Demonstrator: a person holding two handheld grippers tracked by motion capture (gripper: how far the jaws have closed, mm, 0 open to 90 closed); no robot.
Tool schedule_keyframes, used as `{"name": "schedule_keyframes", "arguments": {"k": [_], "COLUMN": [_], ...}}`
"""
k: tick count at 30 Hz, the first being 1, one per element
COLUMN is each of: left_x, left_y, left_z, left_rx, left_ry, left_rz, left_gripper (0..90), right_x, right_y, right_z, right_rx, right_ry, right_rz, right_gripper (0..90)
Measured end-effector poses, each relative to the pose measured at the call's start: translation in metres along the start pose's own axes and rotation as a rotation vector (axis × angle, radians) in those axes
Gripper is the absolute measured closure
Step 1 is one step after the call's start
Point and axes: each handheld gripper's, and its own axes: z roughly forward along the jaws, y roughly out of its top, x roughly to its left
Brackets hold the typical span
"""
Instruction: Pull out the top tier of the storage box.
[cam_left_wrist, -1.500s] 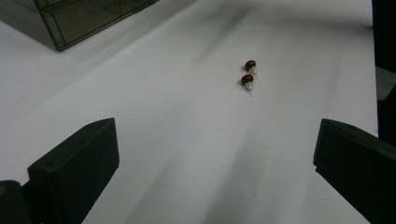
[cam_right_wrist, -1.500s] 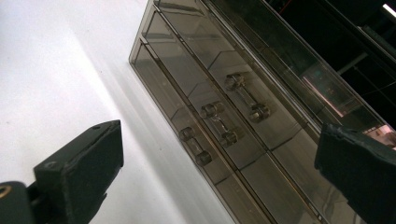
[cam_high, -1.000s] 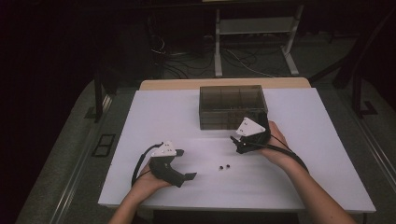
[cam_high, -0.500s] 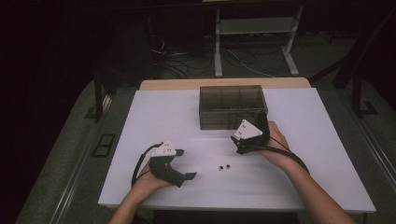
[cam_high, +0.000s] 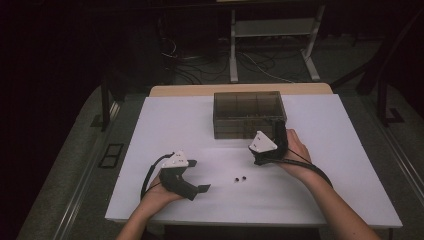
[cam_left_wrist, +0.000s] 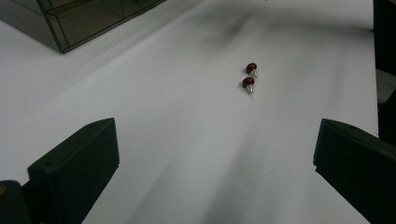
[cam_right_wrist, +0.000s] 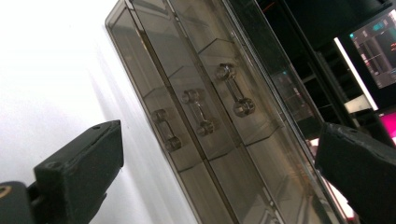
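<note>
Lying ahead of the left hand-held gripper (cam_left_wrist: 210, 172), whose jaws are held wide apart, two red studs (cam_left_wrist: 250, 77) are seen on bare white bench (cam_left_wrist: 154, 121), posts pointing toward it. The right hand-held gripper (cam_right_wrist: 219, 177), jaws likewise apart, is faced by the smoky drawer box (cam_right_wrist: 205, 116).

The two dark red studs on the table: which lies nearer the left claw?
The nearer stud in the left gripper view, lower in frame; the other stud lies just beyond it, touching or nearly so.
</note>
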Motion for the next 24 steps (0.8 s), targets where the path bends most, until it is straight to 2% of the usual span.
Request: {"name": "schedule_keyframes", "arguments": {"k": [4,8,13,15,17,24], "left_x": [-0.0002,-0.0002,-0.0005,-0.0005,-0.0006,-0.0004], "left_y": [0.0,0.0,0.0,0.0001,0.0001,0.0005], "left_z": [0.0,-0.0001,-0.0005,-0.0005,-0.0005,-0.0016], "left_rx": [0.001,0.0,-0.001,-0.002,-0.001,-0.003], "left_ry": [0.0,0.001,0.003,0.003,0.004,0.008], "left_rz": [0.001,0.003,0.001,0.001,0.004,0.006], "left_gripper": [0.0,0.0,0.0,0.0,0.0,0.0], "right_x": [0.0026,0.0041,0.0048,0.0045,0.0039,0.0071], "right_y": [0.0005,-0.0002,0.0007,0.0012,0.0009,0.0015], "right_z": [0.0004,0.0008,0.0003,0.0,0.0004,0.001], "right_rx": [0.005,0.022,0.027,0.027,0.031,0.047], "right_ry": [-0.024,-0.045,-0.063,-0.076,-0.093,-0.132], "right_rz": [-0.03,-0.086,-0.116,-0.137,-0.177,-0.242], "right_gripper": [0.8,0.8,0.8,0.8,0.8,0.8]}}
